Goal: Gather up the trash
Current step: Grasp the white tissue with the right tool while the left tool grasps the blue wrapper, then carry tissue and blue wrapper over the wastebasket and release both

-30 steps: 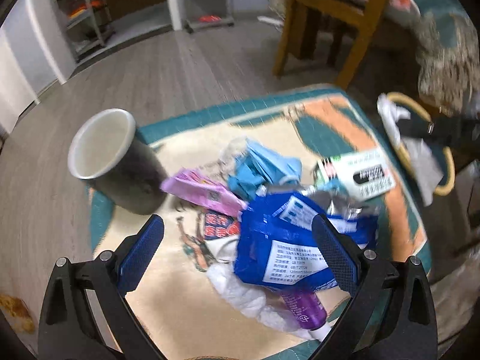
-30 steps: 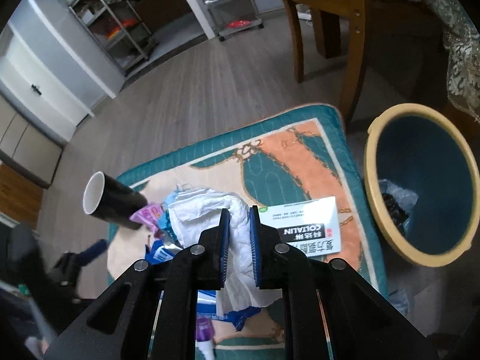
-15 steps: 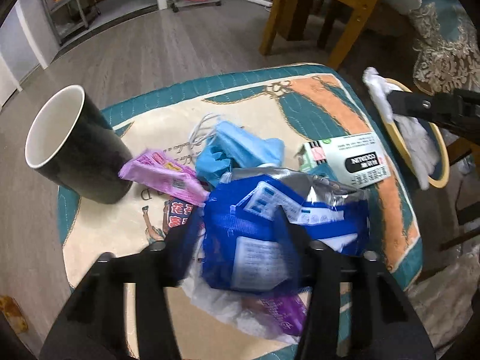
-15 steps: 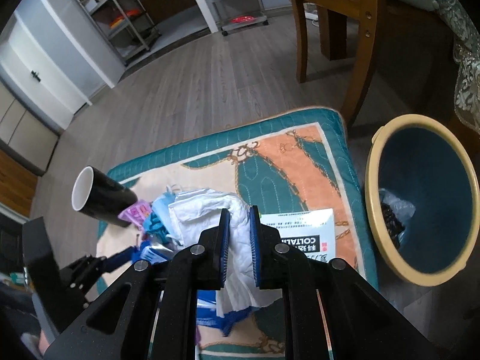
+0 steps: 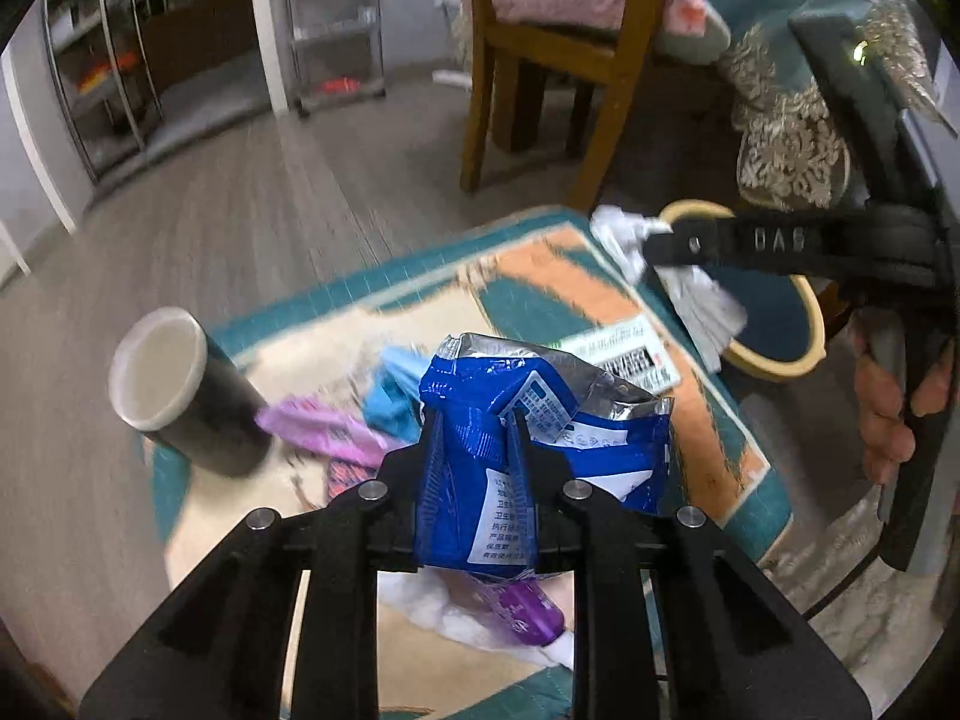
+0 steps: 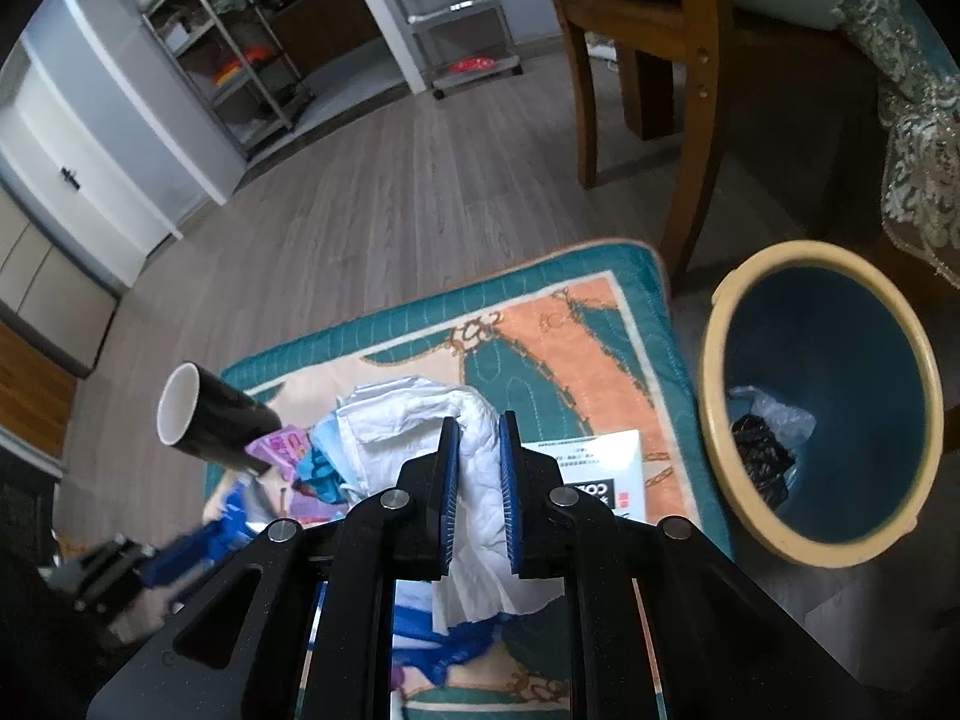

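Left wrist view: left gripper (image 5: 474,420) fingers pinch the blue wrapper (image 5: 540,420) lifted beside the bin (image 6: 822,402), where right gripper (image 6: 480,438) fingers clamp white tissue (image 6: 420,414) for dropping.

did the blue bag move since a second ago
Yes. The blue bag, which lay flat on the mat among the other trash, is now pinched in the left tongs and raised off it, judged against the black cup.

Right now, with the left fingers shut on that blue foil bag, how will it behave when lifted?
The blue foil bag looks crinkled and torn open, so probably floppy and light. Its glossy film may slip between the fingers.
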`<state>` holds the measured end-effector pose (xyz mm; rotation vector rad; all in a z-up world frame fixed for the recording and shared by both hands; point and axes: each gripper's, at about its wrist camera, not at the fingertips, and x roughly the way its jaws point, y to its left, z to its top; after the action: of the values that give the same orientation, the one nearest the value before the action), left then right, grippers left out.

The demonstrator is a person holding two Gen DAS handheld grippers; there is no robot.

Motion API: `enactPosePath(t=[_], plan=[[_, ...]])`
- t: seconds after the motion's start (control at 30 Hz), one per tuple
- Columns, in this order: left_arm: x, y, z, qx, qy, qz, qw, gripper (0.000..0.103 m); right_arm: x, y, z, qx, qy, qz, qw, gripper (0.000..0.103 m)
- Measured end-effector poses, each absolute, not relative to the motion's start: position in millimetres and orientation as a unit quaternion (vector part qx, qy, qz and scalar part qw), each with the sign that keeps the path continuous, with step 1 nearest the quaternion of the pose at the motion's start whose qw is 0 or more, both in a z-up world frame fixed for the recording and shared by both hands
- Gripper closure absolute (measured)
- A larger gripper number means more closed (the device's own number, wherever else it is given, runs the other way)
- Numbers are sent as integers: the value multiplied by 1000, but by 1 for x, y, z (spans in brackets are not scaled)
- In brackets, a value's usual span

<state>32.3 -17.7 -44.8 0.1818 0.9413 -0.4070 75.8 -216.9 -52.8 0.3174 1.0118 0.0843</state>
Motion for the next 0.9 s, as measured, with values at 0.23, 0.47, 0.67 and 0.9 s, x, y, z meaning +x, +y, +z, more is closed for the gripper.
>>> enactPosePath(t=[0.23,0.47,0.67,0.9], plan=[[33,-6,-5,63,397,-169,900,82,60,-244,-21,168,440,41,881,89],[38,-3,9,43,383,-160,909,82,56,-264,-2,117,402,12,908,89],[43,-7,18,41,368,-157,915,82,61,-271,-4,119,404,14,907,89],[51,-25,23,45,358,-169,917,82,61,-280,-7,112,406,12,907,89]])
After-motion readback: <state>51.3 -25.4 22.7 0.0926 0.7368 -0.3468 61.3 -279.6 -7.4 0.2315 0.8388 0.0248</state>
